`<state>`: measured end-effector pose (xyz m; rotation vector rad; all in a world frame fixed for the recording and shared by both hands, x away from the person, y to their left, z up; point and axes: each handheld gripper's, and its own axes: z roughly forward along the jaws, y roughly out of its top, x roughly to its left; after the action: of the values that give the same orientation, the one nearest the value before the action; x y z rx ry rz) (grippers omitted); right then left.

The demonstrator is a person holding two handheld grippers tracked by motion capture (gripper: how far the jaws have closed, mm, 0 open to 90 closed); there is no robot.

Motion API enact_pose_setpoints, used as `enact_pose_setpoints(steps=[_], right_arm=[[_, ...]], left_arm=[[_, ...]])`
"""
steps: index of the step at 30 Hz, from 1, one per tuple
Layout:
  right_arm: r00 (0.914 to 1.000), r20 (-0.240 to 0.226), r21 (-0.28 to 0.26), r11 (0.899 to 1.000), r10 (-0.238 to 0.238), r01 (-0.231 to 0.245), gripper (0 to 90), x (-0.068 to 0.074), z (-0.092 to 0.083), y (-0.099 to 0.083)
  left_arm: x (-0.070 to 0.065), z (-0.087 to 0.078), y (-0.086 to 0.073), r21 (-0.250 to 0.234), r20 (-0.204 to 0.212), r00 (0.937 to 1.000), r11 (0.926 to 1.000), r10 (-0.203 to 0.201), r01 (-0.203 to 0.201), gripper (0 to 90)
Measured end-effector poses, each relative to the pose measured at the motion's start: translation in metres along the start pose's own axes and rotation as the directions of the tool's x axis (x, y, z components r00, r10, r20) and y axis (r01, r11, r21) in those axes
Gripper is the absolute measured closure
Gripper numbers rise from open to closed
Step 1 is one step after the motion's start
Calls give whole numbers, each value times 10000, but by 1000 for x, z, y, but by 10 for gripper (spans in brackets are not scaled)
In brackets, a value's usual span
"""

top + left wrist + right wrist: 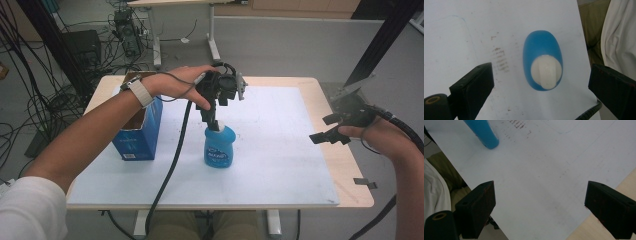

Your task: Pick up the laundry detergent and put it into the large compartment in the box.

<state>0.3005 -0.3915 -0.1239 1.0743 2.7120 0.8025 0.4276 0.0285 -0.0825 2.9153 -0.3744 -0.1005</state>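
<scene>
Left gripper point(539, 82), fingers spread wide, hangs over the upright blue bottle point(219, 146); its slick, light plastic looks best gripped at the white cap point(546, 72).

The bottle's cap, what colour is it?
White, on a blue bottle; the cap shows best in the left gripper view, seen from above between the open jaws.

Made out white lettering on the blue bottle's point(219, 147) label and the blue box point(137, 135), too blurred to read.
</scene>
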Motion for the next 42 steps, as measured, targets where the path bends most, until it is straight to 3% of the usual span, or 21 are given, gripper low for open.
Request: enact_pose_setpoints(steps=[28,42], right_arm=[[10000,17,-39,10000,34,-34,97,0,-1,-2],[10000,-27,-45,10000,74,-75,97,-1,1,-5]], left_arm=[[-1,1,2,31,-15,10000,10000,42,-42,67],[-3,16,5,198,-110,9999,9998,42,-40,68]])
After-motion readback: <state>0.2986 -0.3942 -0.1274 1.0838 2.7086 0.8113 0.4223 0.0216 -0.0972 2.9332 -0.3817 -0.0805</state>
